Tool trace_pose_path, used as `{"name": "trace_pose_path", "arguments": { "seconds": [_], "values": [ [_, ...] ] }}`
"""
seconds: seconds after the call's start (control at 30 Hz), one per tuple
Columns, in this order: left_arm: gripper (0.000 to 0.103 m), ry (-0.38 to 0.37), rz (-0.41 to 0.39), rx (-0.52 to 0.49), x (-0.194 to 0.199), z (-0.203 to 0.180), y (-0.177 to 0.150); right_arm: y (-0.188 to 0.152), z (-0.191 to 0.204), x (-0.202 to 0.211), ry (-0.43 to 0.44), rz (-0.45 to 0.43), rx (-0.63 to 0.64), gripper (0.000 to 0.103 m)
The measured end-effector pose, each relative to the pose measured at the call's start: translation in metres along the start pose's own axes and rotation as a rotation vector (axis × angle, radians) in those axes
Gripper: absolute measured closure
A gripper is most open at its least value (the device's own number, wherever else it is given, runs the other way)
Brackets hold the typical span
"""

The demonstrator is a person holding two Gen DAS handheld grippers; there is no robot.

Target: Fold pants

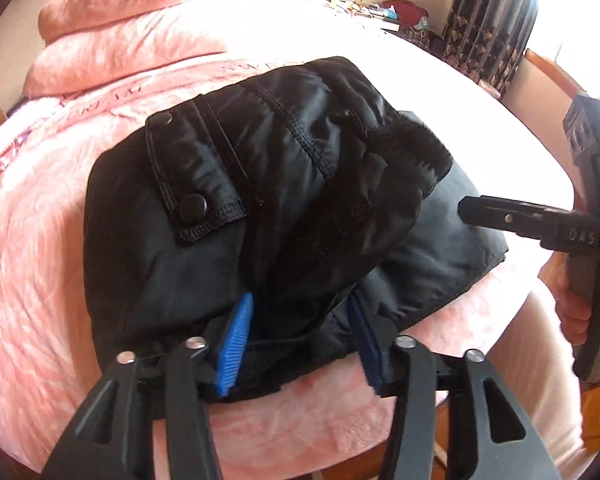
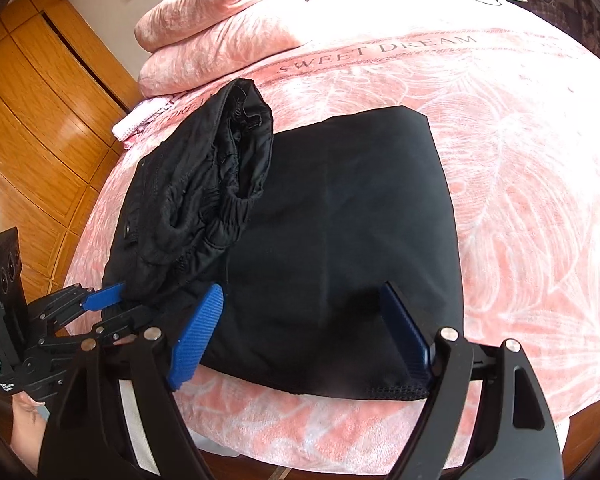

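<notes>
Black pants point(image 1: 260, 208) lie partly folded on a pink bedspread point(image 1: 40, 280). The waist part, with a snap pocket flap point(image 1: 192, 204), is bunched and raised over the flat lower layer point(image 2: 340, 220). My left gripper point(image 1: 300, 336) has its blue pads astride the raised fabric's near edge, jaws apart; it also shows in the right wrist view point(image 2: 112, 300), one blue finger tucked under the bunched cloth. My right gripper point(image 2: 300, 336) is open over the flat layer's near edge, holding nothing. Its black body shows at the right of the left wrist view point(image 1: 540, 220).
Folded pink duvets point(image 2: 220, 24) are stacked at the bed's far side. A wooden wardrobe point(image 2: 40, 120) stands to the left. Clutter point(image 1: 400, 12) and a dark curtain point(image 1: 488, 20) are at the far right. The bed's near edge point(image 2: 300, 432) is close below the grippers.
</notes>
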State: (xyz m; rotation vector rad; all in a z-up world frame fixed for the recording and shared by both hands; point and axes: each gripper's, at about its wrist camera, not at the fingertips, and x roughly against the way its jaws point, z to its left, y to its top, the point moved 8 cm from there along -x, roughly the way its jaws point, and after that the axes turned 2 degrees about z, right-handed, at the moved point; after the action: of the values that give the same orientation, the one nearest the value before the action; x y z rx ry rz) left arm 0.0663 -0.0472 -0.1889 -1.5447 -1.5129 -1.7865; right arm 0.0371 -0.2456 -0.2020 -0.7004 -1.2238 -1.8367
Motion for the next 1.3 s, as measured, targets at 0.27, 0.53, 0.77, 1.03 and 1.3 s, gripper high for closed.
{"name": "trace_pose_path", "arguments": {
  "seconds": [0.27, 0.53, 0.77, 1.03, 1.3],
  "values": [
    [0.006, 0.061, -0.125, 0.342, 0.048, 0.078, -0.001, 0.027, 0.031, 0.005, 0.095, -0.010, 0.048, 0.013],
    [0.006, 0.104, -0.015, 0.542, 0.003, 0.120, -0.015, 0.042, 0.047, -0.034, 0.108, 0.085, 0.077, 0.011],
    [0.003, 0.087, 0.036, 0.507, -0.020, 0.113, -0.033, 0.029, 0.045, -0.066, 0.048, 0.130, 0.140, 0.050],
    [0.004, 0.046, 0.021, 0.534, -0.022, 0.112, -0.036, 0.030, 0.046, -0.057, 0.091, 0.108, 0.113, 0.070],
    [0.004, 0.024, -0.059, 0.556, 0.008, 0.111, -0.030, 0.044, 0.064, -0.001, 0.197, -0.001, 0.142, 0.073]
  ]
}}
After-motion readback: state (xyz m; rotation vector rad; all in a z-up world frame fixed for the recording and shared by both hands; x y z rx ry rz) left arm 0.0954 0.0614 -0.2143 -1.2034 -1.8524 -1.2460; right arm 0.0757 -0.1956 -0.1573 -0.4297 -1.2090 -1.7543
